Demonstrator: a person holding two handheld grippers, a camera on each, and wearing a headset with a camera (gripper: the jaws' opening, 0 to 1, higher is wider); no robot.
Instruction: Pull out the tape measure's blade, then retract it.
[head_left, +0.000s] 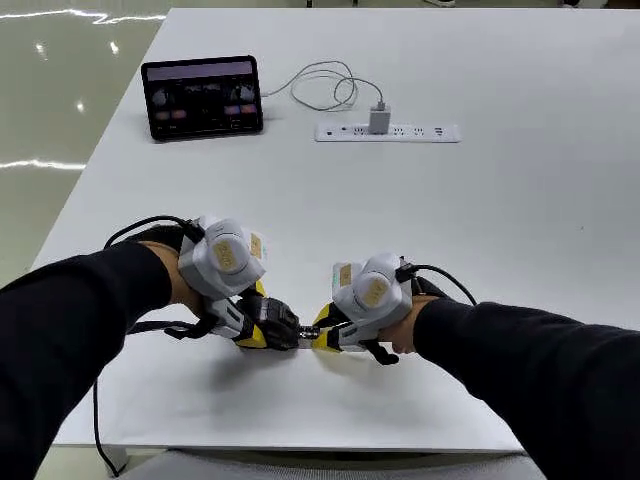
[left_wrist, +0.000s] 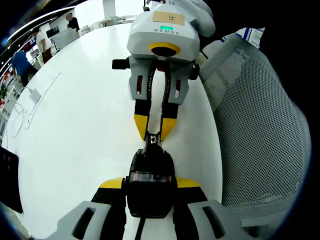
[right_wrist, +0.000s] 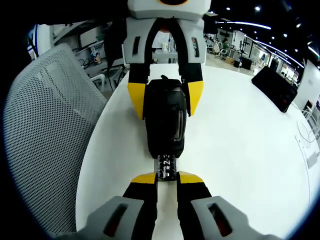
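Note:
A black tape measure (head_left: 276, 324) lies low over the white table's front edge, and my left gripper (head_left: 262, 328) is shut on its body. In the left gripper view the case (left_wrist: 150, 182) sits between my yellow-tipped jaws. My right gripper (head_left: 318, 338) faces it from the right and is shut on the blade's tip. In the right gripper view a short stretch of the black blade (right_wrist: 166, 167) with printed numbers shows between my jaws, just in front of the case (right_wrist: 165, 115). The right gripper's yellow fingertips (left_wrist: 170, 125) pinch the blade end close to the case mouth.
A tablet (head_left: 203, 97) stands at the back left of the white table (head_left: 450, 230). A power strip (head_left: 388, 131) with a coiled white cable (head_left: 325, 85) lies behind the grippers. A grey mesh chair (left_wrist: 255, 125) is close by the table's near edge.

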